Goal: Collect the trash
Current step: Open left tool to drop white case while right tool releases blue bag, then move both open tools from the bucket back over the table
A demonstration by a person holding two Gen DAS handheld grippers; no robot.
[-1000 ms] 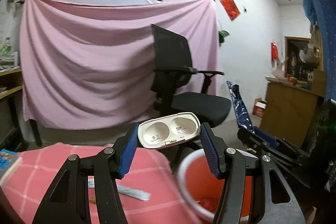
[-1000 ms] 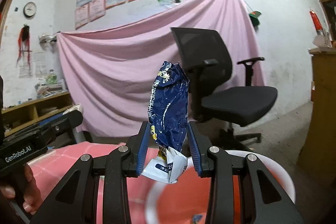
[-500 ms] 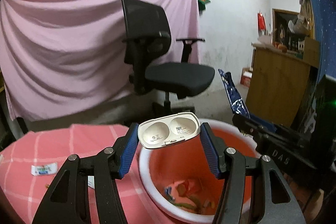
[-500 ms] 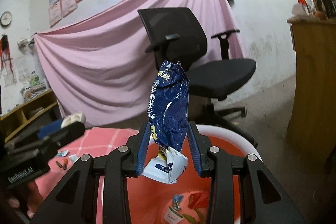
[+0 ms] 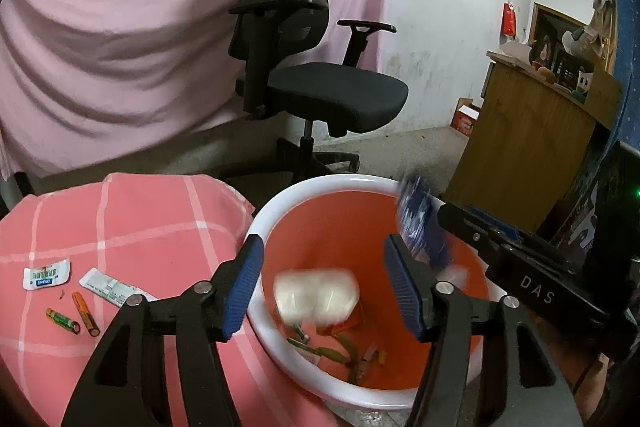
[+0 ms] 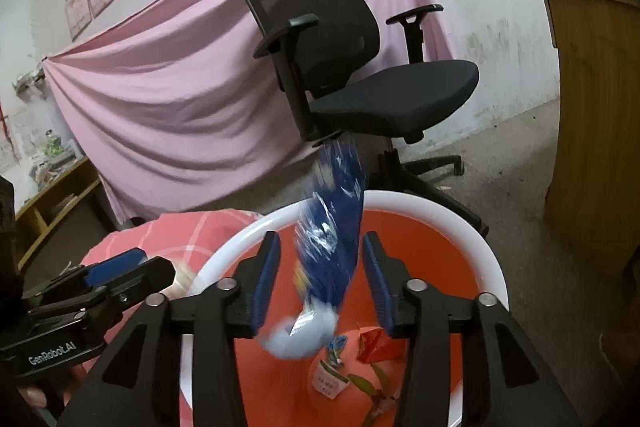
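Observation:
My left gripper [image 5: 324,287] is open above the orange bin [image 5: 372,187] with a white rim. The white plastic tray [image 5: 316,295] is blurred, falling free between the jaws into the bin. My right gripper [image 6: 320,283] is open over the same bin [image 6: 440,211]. The blue snack wrapper [image 6: 332,227] is blurred and dropping between its jaws; it also shows in the left wrist view [image 5: 420,223]. Trash lies at the bin's bottom [image 5: 340,347]. On the pink checked tablecloth [image 5: 120,219] lie two batteries [image 5: 74,315], a small packet [image 5: 46,273] and a white wrapper [image 5: 112,287].
A black office chair [image 5: 304,67] stands behind the bin before a pink hanging sheet [image 5: 120,47]. A wooden cabinet [image 5: 528,131] is at the right. The left gripper's body [image 6: 80,307] shows at the left of the right wrist view.
Both grippers tilted down over the bin and opened. The white tray left the left gripper and the blue wrapper left the right gripper; both are falling.

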